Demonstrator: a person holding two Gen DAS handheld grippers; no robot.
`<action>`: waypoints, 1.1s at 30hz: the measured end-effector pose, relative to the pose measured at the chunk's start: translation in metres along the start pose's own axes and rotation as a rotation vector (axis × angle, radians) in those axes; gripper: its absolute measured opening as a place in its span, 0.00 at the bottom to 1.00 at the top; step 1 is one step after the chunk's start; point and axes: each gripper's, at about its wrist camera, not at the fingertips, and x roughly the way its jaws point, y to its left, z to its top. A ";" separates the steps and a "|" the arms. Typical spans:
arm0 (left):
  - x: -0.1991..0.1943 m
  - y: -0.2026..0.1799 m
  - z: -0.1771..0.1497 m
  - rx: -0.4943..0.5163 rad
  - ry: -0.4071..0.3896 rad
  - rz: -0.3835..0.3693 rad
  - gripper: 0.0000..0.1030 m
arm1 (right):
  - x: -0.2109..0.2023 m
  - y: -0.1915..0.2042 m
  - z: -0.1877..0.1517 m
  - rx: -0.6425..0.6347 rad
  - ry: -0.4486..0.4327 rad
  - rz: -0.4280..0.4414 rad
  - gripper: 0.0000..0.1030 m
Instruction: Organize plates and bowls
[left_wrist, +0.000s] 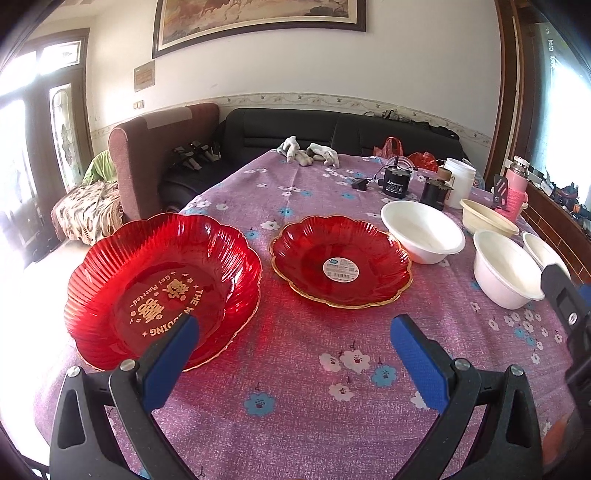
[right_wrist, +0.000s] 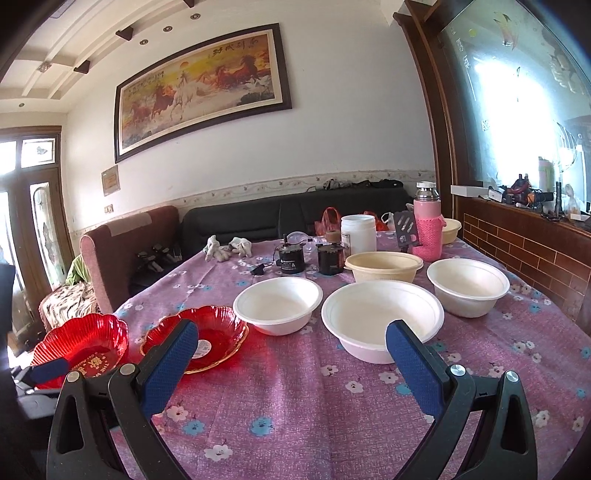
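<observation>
Two red scalloped plates lie on the purple floral tablecloth: a large one with gold lettering (left_wrist: 162, 291) (right_wrist: 81, 341) at the left and a smaller one with a round label (left_wrist: 341, 261) (right_wrist: 207, 339) beside it. Three white bowls (right_wrist: 277, 305) (right_wrist: 382, 319) (right_wrist: 468, 282) and a cream bowl (right_wrist: 383, 266) stand to the right; they also show in the left wrist view (left_wrist: 423, 232) (left_wrist: 504, 267) (left_wrist: 487, 218). My left gripper (left_wrist: 293, 330) is open and empty, its left finger over the large plate's near rim. My right gripper (right_wrist: 291, 338) is open and empty, in front of the nearest white bowl.
At the table's far end lie work gloves (left_wrist: 308, 151), small black motors (right_wrist: 291, 260), a white jar (right_wrist: 357, 232), a pink flask (right_wrist: 428, 229) and red bags (left_wrist: 391, 147). A brown armchair (left_wrist: 147, 155) and black sofa (left_wrist: 332, 125) stand behind. A brick-faced counter (right_wrist: 524, 243) runs along the right.
</observation>
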 end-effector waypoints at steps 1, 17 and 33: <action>0.000 0.000 0.000 0.000 0.001 -0.002 1.00 | 0.002 -0.001 -0.002 -0.002 0.002 -0.003 1.00; 0.001 -0.006 0.001 -0.005 0.011 0.009 1.00 | 0.002 -0.004 -0.004 0.010 -0.006 -0.007 1.00; 0.003 -0.010 0.001 -0.003 0.015 0.007 1.00 | 0.004 -0.005 -0.004 0.019 0.006 -0.008 1.00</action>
